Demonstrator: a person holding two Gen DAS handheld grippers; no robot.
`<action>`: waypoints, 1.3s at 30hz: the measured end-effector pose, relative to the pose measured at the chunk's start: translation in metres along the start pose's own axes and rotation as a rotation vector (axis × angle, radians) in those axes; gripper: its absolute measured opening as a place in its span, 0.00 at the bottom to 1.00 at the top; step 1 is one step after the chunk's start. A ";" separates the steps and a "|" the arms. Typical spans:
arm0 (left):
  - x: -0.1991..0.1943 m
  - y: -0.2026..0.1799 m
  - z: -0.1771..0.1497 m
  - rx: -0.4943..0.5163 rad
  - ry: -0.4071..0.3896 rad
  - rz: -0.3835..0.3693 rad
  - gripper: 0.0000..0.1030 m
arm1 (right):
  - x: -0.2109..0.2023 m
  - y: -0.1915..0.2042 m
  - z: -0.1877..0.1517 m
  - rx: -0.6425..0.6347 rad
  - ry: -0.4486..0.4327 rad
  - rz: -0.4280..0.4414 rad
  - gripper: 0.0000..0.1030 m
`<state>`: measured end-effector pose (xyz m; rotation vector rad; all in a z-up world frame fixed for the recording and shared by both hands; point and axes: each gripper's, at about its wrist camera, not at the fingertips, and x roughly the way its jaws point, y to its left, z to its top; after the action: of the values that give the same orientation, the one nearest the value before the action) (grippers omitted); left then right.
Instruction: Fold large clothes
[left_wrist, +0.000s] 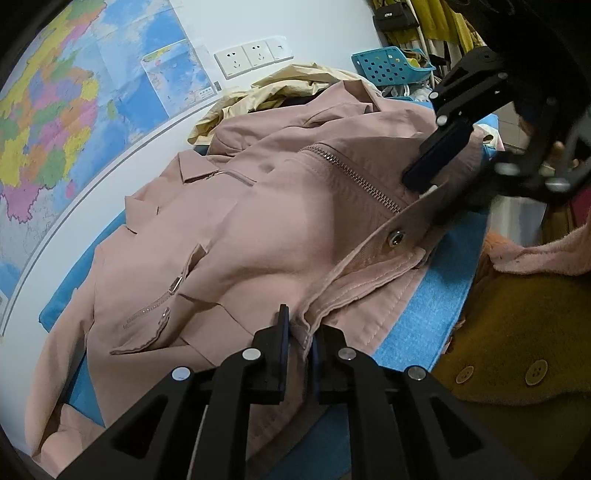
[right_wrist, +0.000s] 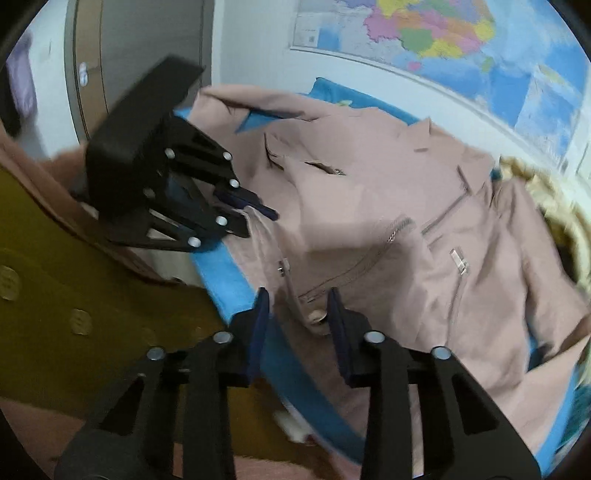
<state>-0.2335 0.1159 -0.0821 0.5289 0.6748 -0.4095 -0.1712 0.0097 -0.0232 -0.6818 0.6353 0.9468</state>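
The pink jacket (left_wrist: 258, 229) lies front up on a blue cloth cover (left_wrist: 436, 295). Its long axis runs from the near edge, where both grippers are, away toward the wall with the map (left_wrist: 55, 110). The pointed lapels are at the wall end and the banded hem at the near end. The cloth is a smooth, matte woven fabric, rumpled into soft ridges, with stitched seams along the hem band. A metal zipper (left_wrist: 354, 173) runs aslant across the front, a round metal snap (left_wrist: 397, 236) sits on the hem band, and a slanted pocket zip (left_wrist: 155, 306) shows lower on the front.

The left gripper (left_wrist: 297, 325) is clenched on a raised fold of the jacket's hem edge, its dark pads pressing the fabric from both sides. The right gripper (right_wrist: 297, 299) is released: in its own blurred view the 2 fingers stand apart, with the hem corner lying between them and neither pad pressing it.

A crumpled cream garment (left_wrist: 273, 88) lies just beyond the jacket. A mustard coat (left_wrist: 517, 332) of fuzzy cloth with 2 round buttons (left_wrist: 536, 372) lies beside the cover. On the wall are 3 white sockets (left_wrist: 255, 55), with a perforated blue plastic basket (left_wrist: 388, 64) near them
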 end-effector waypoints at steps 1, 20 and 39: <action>0.000 0.001 0.000 -0.005 0.000 -0.003 0.09 | 0.004 0.003 0.002 -0.027 0.004 -0.042 0.05; 0.009 0.004 0.023 -0.061 0.000 -0.329 0.28 | -0.027 -0.043 -0.015 0.237 -0.162 0.175 0.29; 0.017 0.048 0.009 -0.131 0.060 -0.122 0.39 | 0.035 -0.104 -0.029 0.555 -0.028 0.178 0.38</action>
<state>-0.1919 0.1453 -0.0722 0.3780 0.7883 -0.4613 -0.0697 -0.0372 -0.0423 -0.1198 0.8976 0.8850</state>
